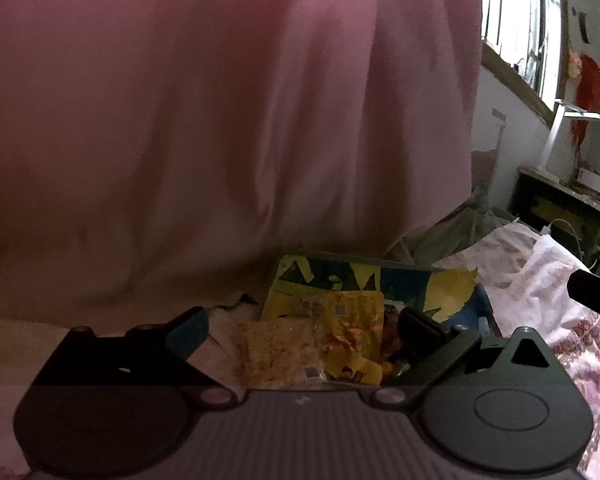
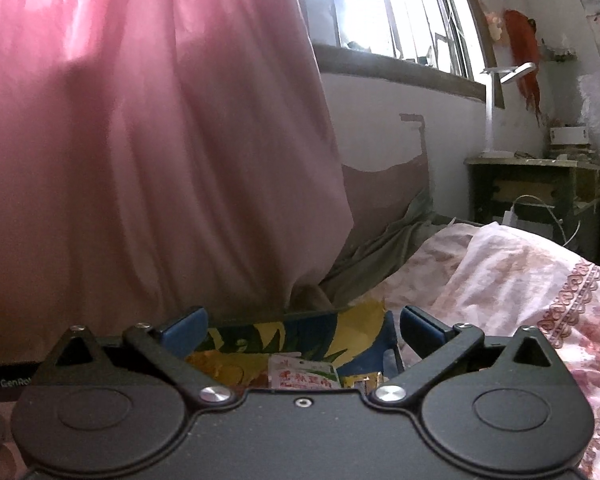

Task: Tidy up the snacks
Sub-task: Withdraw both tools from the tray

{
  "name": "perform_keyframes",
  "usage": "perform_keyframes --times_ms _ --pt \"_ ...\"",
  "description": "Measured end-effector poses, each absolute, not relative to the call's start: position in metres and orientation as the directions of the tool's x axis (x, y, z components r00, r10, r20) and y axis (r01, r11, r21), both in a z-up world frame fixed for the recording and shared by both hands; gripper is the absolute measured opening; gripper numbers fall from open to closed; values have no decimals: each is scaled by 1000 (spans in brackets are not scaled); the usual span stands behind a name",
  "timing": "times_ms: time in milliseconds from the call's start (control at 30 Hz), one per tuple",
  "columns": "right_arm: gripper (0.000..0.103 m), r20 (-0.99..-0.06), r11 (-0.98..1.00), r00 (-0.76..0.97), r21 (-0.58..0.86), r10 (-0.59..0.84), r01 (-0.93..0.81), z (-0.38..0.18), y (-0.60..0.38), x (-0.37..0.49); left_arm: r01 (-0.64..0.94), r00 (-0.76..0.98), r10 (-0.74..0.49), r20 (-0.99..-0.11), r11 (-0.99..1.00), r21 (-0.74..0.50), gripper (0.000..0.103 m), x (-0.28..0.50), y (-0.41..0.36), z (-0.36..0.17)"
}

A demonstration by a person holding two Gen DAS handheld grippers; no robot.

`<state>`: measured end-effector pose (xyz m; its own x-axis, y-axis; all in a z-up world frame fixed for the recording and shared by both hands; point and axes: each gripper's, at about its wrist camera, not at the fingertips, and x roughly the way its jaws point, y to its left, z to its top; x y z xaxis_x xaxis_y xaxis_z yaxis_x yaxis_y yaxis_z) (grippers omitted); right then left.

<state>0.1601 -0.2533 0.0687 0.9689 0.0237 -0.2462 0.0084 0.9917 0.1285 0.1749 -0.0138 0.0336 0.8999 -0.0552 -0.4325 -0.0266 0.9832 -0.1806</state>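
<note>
At the far left of the right wrist view, pale lettering on a dark edge reads "GenRo", the rest cut off by the gripper body. A pink curtain [image 2: 140,140] fills the left and middle of both views, hanging down to the bed. Below it, the left gripper [image 1: 304,330] has its jaws spread wide with nothing between the pads; just past them lie a clear bag of pale yellow crisps [image 1: 276,352] and a crumpled yellow snack packet [image 1: 352,320] with small printed code squares too fine to read. These snacks sit in a blue storage box [image 1: 380,276] patterned with yellow and green leaf shapes, resting on the bedding. The right gripper [image 2: 302,326] is likewise wide open and holds nothing; beyond its blue pads the same box [image 2: 340,328] shows a white and green sachet [image 2: 304,376] with red Chinese characters, not clear enough to read. Further right spreads a pink floral quilt [image 2: 520,280], and behind it a dark wooden desk [image 2: 540,184] with a white lamp [image 2: 490,120] under the window [image 2: 412,12]. An orange ornament [image 2: 526,52] hangs on the wall, near sheets of paper whose print is illegible.
</note>
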Motion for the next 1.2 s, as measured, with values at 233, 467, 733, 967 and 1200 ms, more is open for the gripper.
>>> perform_keyframes --times_ms 233,467,733,967,1200 --pt "102 -259 991 966 133 14 21 69 -255 129 -11 924 -48 -380 988 -152 103 137 -16 42" --pt "102 -279 990 960 132 -5 43 63 -256 98 -11 925 -52 -378 987 -162 103 112 -14 42" --pt "102 -288 989 958 140 -7 49 58 -253 69 -28 916 -26 -399 991 -129 103 84 -11 35" --pt "102 -314 988 949 141 -10 57 52 -248 48 -27 900 -26 -434 993 -114 103 62 -6 26" --pt "102 -374 989 927 129 -15 68 41 -243 45 -9 894 -24 -447 997 -71 103 55 -12 23"
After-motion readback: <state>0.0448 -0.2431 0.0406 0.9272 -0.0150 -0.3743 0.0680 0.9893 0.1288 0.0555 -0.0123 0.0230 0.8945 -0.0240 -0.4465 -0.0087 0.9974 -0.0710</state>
